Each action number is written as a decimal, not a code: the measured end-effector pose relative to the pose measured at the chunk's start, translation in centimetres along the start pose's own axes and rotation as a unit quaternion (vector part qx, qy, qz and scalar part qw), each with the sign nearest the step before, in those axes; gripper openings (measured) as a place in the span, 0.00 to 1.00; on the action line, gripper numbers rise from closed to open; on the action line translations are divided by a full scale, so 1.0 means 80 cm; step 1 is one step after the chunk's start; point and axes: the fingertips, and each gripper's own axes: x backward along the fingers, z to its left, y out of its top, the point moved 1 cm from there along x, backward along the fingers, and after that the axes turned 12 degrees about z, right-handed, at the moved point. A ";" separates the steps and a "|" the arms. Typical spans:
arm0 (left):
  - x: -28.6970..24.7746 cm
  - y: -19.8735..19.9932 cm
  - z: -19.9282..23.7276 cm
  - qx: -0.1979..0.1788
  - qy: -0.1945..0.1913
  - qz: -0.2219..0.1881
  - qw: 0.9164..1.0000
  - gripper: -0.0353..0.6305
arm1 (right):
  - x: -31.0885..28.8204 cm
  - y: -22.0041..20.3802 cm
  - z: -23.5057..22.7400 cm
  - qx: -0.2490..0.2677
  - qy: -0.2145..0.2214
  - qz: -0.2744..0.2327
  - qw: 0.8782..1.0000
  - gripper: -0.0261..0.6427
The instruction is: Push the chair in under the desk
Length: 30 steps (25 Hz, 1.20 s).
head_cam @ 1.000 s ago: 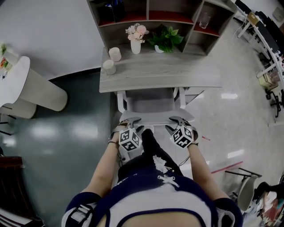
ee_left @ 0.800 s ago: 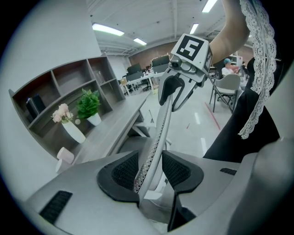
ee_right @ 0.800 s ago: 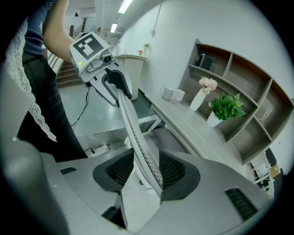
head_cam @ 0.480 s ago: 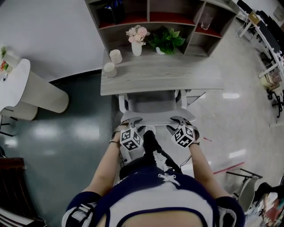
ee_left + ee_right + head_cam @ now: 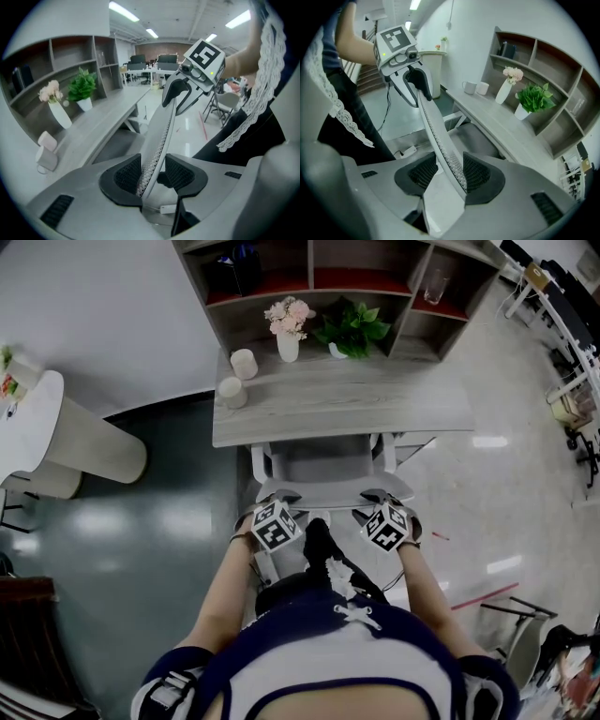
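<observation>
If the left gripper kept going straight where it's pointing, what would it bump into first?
The chair back: the left gripper is clamped on its top edge, so going on would probably just push it toward the desk.

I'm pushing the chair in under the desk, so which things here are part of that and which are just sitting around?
Part of the job:
chair, its backrest clamped by the left tool and the right tool; desk.

Just sitting around:
flower vase; potted plant; white cups; shelf unit; round white table.
</observation>
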 end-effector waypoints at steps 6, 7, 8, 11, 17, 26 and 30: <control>0.009 0.009 0.001 0.048 -0.134 0.036 0.989 0.30 | -0.003 0.003 0.004 -0.005 0.105 0.074 0.992 0.28; 0.009 0.009 0.000 0.048 -0.141 0.041 0.988 0.30 | -0.003 0.001 0.008 -0.011 0.121 0.082 0.989 0.28; 0.009 0.009 -0.001 0.048 -0.146 0.046 0.987 0.30 | -0.001 0.001 0.009 -0.018 0.132 0.085 0.987 0.28; 0.013 0.009 -0.001 0.045 -0.154 0.055 0.986 0.30 | 0.015 0.012 0.000 -0.045 0.151 0.060 0.986 0.28; 0.042 0.045 0.027 0.106 -0.165 -0.042 0.980 0.23 | 0.044 0.067 -0.027 -0.128 0.132 -0.062 0.981 0.20; 0.081 0.104 0.061 0.184 -0.046 -0.189 0.963 0.14 | 0.081 0.127 -0.051 -0.201 0.007 -0.202 0.958 0.10; 0.112 0.121 0.073 0.207 0.040 -0.245 0.947 0.09 | 0.117 0.146 -0.058 -0.219 -0.024 -0.266 0.938 0.07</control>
